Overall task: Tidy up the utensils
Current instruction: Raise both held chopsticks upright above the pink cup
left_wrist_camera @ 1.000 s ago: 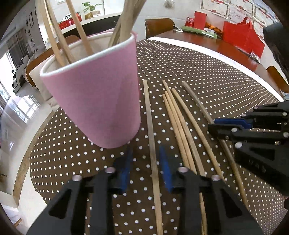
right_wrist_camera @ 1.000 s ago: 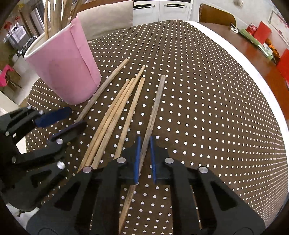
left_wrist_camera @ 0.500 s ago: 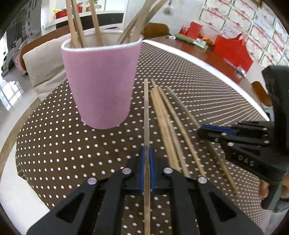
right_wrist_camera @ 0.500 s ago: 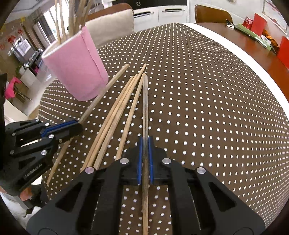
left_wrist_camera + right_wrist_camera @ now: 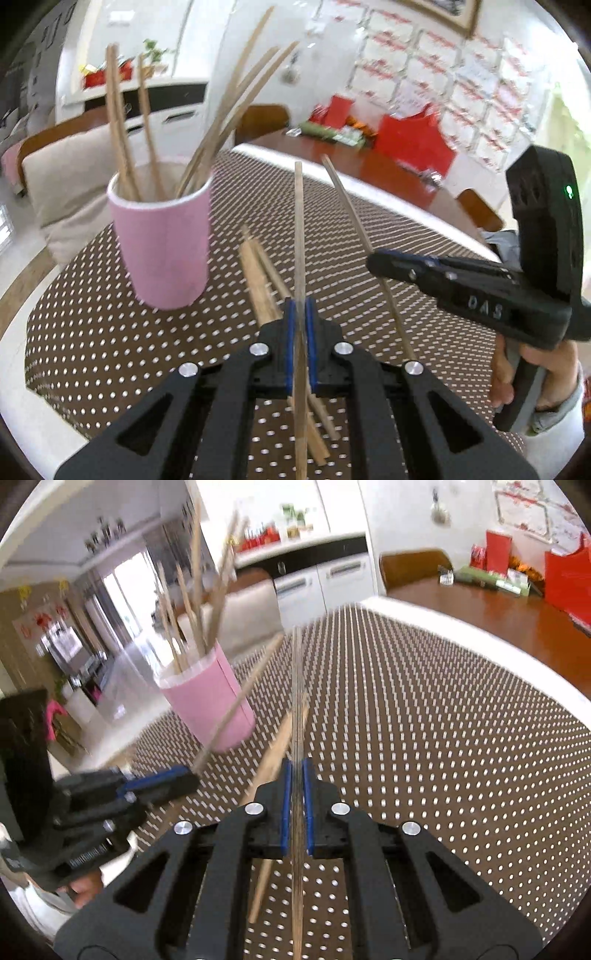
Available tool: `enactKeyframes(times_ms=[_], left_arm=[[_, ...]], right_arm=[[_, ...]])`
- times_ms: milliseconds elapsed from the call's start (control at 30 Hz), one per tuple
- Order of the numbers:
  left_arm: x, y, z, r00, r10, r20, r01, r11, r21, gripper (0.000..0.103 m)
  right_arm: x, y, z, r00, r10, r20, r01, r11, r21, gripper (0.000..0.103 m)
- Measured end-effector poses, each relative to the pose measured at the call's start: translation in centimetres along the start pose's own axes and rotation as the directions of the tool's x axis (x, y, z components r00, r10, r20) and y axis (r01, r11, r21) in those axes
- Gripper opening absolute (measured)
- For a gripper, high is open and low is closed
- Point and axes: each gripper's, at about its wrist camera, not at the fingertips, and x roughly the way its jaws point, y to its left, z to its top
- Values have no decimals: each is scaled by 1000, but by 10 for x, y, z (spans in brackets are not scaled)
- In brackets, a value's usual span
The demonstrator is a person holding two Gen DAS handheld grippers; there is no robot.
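Observation:
A pink cup (image 5: 166, 243) with several wooden chopsticks standing in it sits on the polka-dot tablecloth; it also shows in the right wrist view (image 5: 210, 709). My left gripper (image 5: 300, 325) is shut on a chopstick (image 5: 298, 236) and holds it above the table. My right gripper (image 5: 296, 794) is shut on another chopstick (image 5: 296, 701), also lifted. The right gripper (image 5: 384, 262) shows in the left wrist view with its chopstick (image 5: 347, 206). Three loose chopsticks (image 5: 258, 280) lie on the cloth between the grippers.
The brown dotted tablecloth (image 5: 424, 738) covers a round table with a white edge (image 5: 480, 638). A wooden table with red bags (image 5: 410, 144) stands behind. A cushioned chair (image 5: 62, 177) is beyond the cup.
Both grippers have lifted their chopsticks off the cloth and risen, so the cup and table look farther away. A second ago the left gripper was open around its chopstick.

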Motion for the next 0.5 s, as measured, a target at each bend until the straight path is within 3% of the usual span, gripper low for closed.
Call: enactKeyframes(times_ms=[200,333,500], left_arm=[[-34,-13,3,987,-53,154,45,997,57,6],[-66,-7,7,952,-40,304,26,998,51,6],[-88,15,20,917,-3,398,2,1000,2,6]], right_arm=[[-41,15,14,980,38,197,-38,999,-2,6],[-56,40,23,957,72,280,-65,997,-33,6],[-53,63,35,939,123,321,-108,992,-65,6]])
